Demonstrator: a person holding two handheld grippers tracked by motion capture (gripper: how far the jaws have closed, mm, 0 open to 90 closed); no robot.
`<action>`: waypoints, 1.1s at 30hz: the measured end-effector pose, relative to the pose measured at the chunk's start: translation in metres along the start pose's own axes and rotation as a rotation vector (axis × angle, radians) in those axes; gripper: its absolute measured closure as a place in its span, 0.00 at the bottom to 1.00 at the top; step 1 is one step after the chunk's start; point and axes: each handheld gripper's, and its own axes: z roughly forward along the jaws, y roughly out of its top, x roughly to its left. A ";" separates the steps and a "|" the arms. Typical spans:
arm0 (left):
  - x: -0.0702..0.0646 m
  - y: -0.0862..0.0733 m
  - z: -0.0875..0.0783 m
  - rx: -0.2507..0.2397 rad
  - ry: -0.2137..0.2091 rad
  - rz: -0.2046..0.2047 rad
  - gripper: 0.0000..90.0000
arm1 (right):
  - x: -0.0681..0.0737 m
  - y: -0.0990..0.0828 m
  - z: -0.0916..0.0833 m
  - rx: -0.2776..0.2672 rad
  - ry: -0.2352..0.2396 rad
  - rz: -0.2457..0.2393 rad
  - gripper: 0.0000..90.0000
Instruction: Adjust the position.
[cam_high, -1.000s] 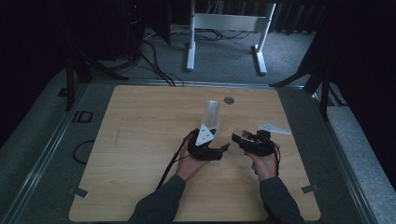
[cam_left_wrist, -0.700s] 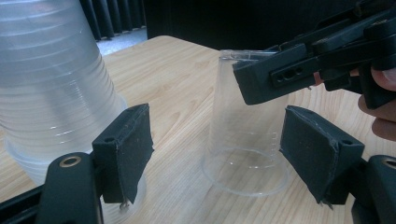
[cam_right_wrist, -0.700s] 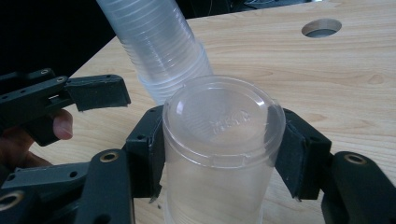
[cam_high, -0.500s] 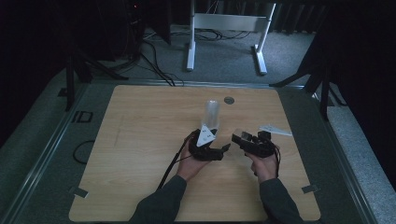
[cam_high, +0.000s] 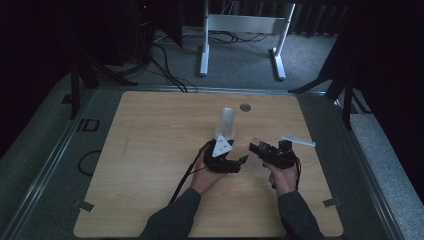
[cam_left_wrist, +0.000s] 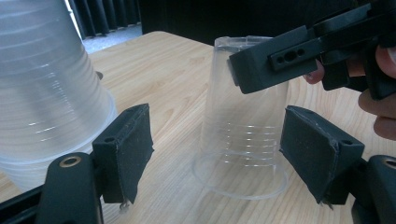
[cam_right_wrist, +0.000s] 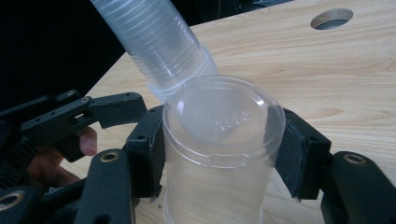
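Observation:
A single clear plastic cup (cam_right_wrist: 219, 140) stands upside down on the wooden table (cam_high: 150, 150). My right gripper (cam_right_wrist: 224, 154) is shut on it, one pad against each side near its upturned base. The left gripper view shows the same cup (cam_left_wrist: 243, 140) with its rim on the wood and a right jaw across its top. My left gripper (cam_left_wrist: 219, 149) is open, its pads (cam_left_wrist: 128, 149) apart from the cup's sides. A tall stack of clear cups (cam_high: 227, 122) stands upside down just behind my left gripper (cam_high: 240, 161). My right gripper (cam_high: 260, 148) points left at the cup (cam_high: 255, 144).
A round hole (cam_high: 244, 107) pierces the table behind the stack. A flat white piece (cam_high: 298, 140) lies near the right edge, past my right hand. White stand legs (cam_high: 240, 30) and cables lie on the floor beyond the table.

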 end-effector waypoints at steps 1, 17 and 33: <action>0.000 0.000 0.000 0.001 0.000 0.000 0.28 | 0.000 0.000 0.000 0.000 0.002 0.003 0.46; -0.003 0.000 0.004 0.002 -0.004 -0.002 0.26 | -0.001 -0.001 0.000 -0.008 0.036 0.059 0.46; -0.006 -0.002 0.011 0.008 -0.035 -0.005 0.17 | -0.004 -0.002 0.000 -0.019 0.074 0.120 0.46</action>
